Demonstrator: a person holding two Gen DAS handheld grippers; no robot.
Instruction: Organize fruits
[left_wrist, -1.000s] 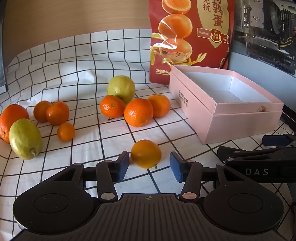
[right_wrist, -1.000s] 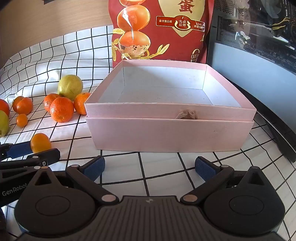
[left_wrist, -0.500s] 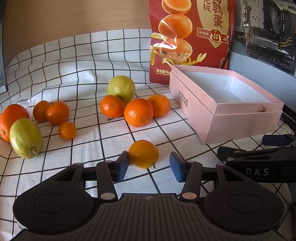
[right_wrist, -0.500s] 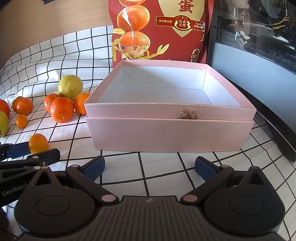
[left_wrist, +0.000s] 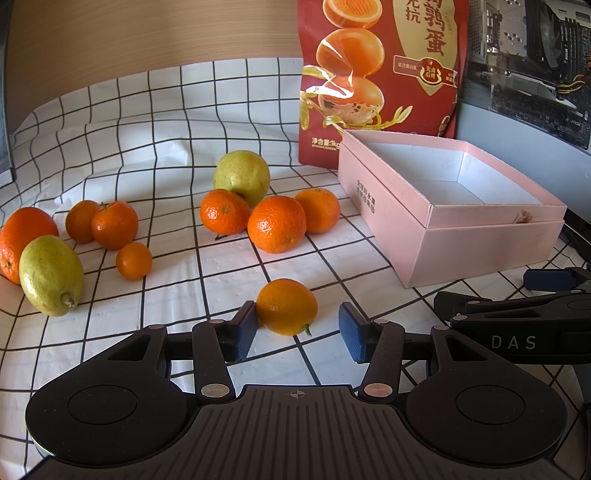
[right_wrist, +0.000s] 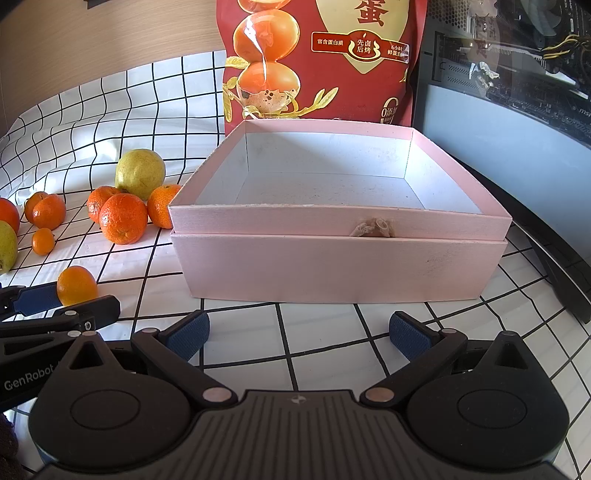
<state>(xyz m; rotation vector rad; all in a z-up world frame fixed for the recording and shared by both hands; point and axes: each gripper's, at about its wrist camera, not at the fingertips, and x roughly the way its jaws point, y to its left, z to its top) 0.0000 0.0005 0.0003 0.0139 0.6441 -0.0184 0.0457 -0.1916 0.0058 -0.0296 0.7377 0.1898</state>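
bright sunlight, sharp frames, fisheye-bent edges

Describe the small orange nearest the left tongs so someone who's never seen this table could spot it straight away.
Start at the open pink box on the checked cloth, in front of the red bag. Nearer than the box's left corner lies a lone small orange, just beyond the open left tongs. Unlike the clustered oranges further back, it sits alone and has a short green stem.

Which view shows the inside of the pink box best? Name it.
The right wrist view: the pink box faces it squarely, with its bare white floor fully visible. The left wrist view shows the pink box obliquely, its near wall hiding part of the floor.
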